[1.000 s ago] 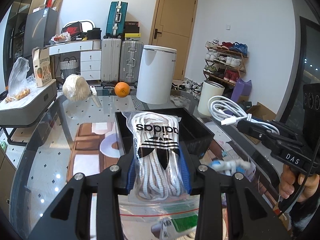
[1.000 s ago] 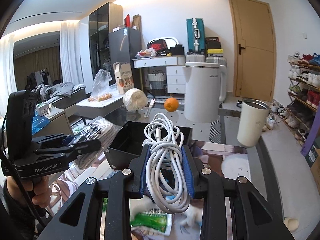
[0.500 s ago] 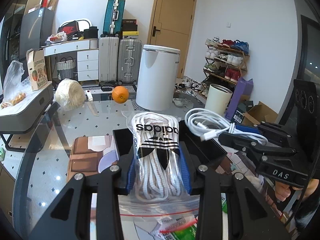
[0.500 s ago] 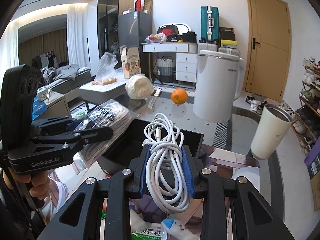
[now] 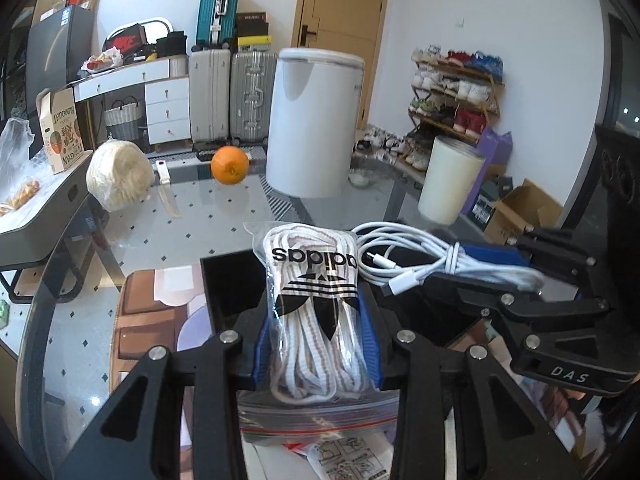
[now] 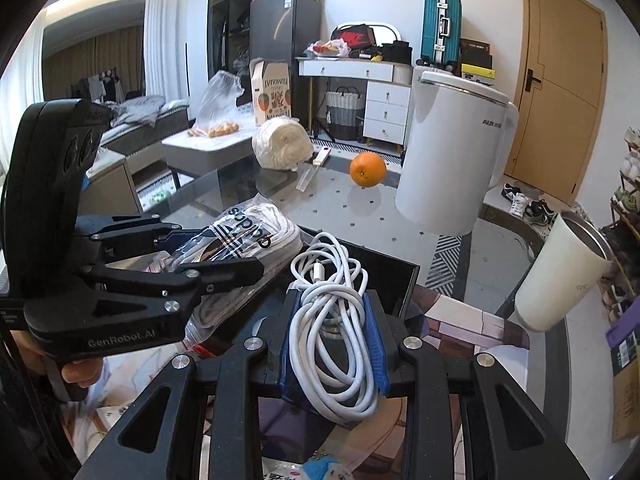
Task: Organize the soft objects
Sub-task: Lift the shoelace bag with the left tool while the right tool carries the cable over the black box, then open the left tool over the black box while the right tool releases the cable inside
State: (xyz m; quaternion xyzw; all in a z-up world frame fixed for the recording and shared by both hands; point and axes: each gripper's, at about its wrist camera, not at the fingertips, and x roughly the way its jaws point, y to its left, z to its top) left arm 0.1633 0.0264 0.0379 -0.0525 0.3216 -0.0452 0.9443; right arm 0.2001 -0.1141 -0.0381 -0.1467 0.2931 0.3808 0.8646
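Black hand-held gripper [image 5: 318, 344], blue pads [image 5: 370, 344], silver screws.

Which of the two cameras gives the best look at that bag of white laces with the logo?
The left wrist view. There the bag of laces faces the camera head-on, its logo plain, clamped in the left gripper. The right wrist view shows the same bag only side-on at the left, partly hidden by that gripper's black body.

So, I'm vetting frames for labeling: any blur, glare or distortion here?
Left wrist view: strong fisheye bending, dark corners, bagged laces sharp, glass table mirrors the room. Right wrist view: same curvature, white cable sharp, bright ceiling strip upper left, lower left edge smeared.
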